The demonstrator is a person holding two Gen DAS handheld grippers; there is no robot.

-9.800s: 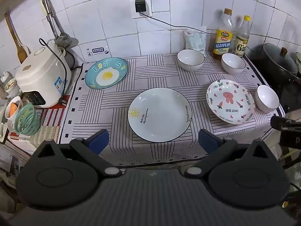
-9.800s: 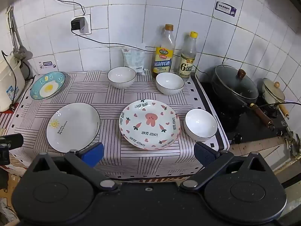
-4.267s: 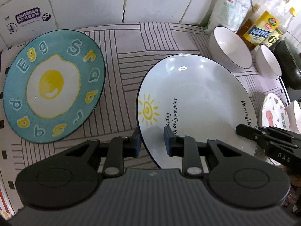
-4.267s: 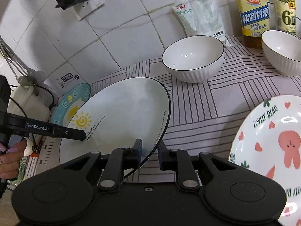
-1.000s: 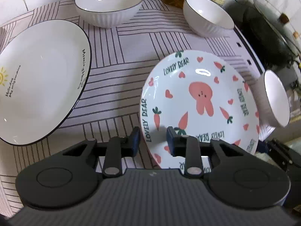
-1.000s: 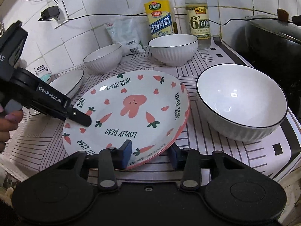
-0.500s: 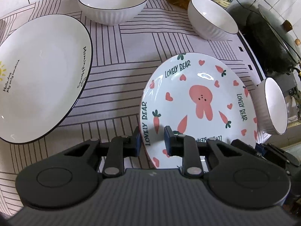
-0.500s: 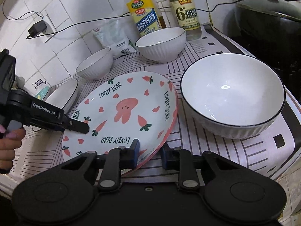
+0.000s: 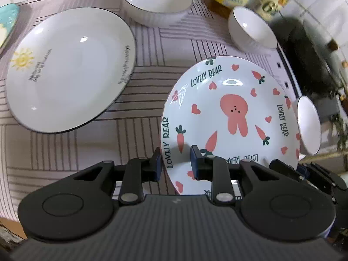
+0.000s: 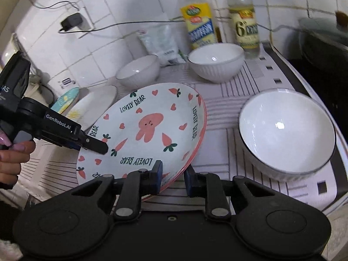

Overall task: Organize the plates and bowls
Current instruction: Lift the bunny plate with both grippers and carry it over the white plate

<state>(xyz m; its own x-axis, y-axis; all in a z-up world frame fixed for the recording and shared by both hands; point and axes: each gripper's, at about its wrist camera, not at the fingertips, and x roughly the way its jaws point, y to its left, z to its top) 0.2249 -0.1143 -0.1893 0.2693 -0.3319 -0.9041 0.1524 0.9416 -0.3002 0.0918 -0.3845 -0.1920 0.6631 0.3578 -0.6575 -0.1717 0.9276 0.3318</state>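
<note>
Left gripper: the left gripper (image 9: 175, 160) was closed down on the near-left rim of the rabbit plate (image 9: 230, 117), 1 finger over the rim and 1 under it.
Right gripper: the right gripper (image 10: 173, 179) pinched the same plate at its near-right rim, jaws narrowed onto the pink edge.
Rabbit plate: it sat between the 2 grippers near the front edge of the striped cloth (image 9: 150, 50), tilted, with its right side raised clear of the cloth in the right wrist view. It looked lifted, though its left side could not be checked.
Key relation: the big white plate (image 9: 69, 71) with the sun drawing lay to the left of the rabbit plate and a little farther back, apart from it, flat on the cloth. The left gripper was the nearer of the 2 to it. A plate has no long axis, so heading counts for little; my guess is that the carry must run leftward and end centred over the white plate.
Near bowl: 1 white bowl (image 10: 287, 132) stood just right of the rabbit plate near the front right corner.
Far bowls: 2 more bowls (image 10: 215, 62) stood by the back edge, in front of 2 bottles (image 10: 199, 26).
Far left: a blue plate (image 9: 7, 25) lay beyond the white plate, towards the back left corner.
Risk: with only rim grips, uneven pull could likely let the plate slip.
</note>
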